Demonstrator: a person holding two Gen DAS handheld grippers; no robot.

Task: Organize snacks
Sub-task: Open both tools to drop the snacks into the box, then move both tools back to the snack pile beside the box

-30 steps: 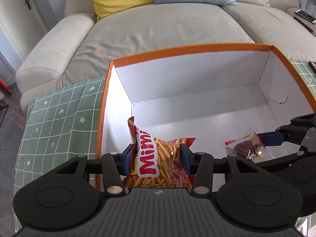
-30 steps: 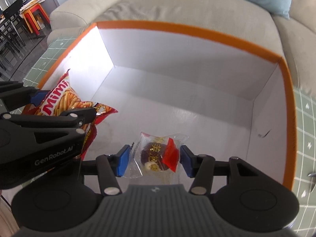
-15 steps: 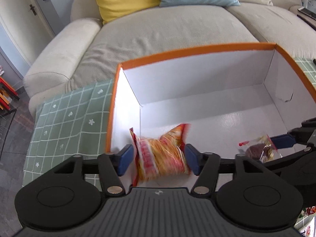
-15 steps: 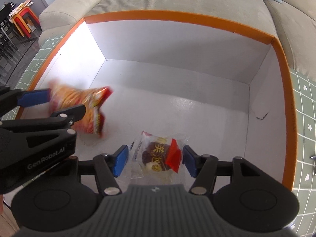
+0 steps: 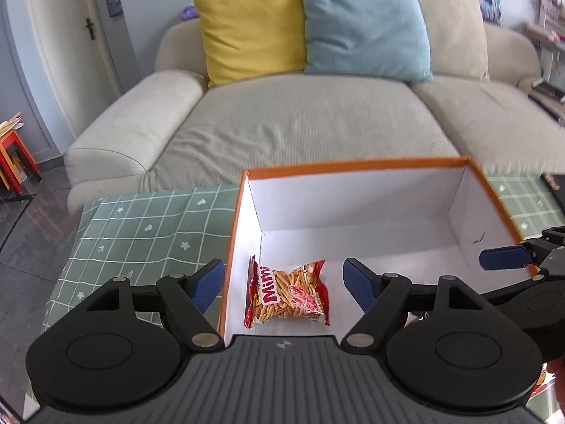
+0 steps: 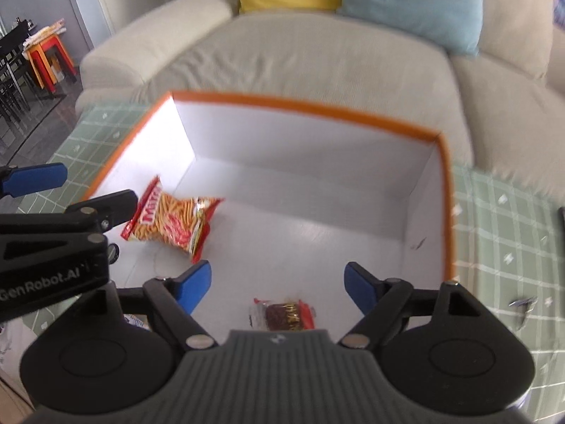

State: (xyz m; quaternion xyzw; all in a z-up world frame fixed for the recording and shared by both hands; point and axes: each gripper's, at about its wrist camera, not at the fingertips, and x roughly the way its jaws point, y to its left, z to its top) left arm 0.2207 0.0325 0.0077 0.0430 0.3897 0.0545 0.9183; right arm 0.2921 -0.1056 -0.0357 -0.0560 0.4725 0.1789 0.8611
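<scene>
Both grippers have just been opening and hold nothing. The chip bag lies in the box below the left gripper; the cake pack lies under the right gripper. A careless low swing could bump the box wall and tip the box.

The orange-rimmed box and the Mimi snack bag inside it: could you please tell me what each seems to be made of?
The orange-rimmed box looks like cardboard: thin, flat, matte white walls with creased corners. The Mimi snack bag appears to be glossy printed plastic film, judging by its crinkles and its crimped ends.
</scene>
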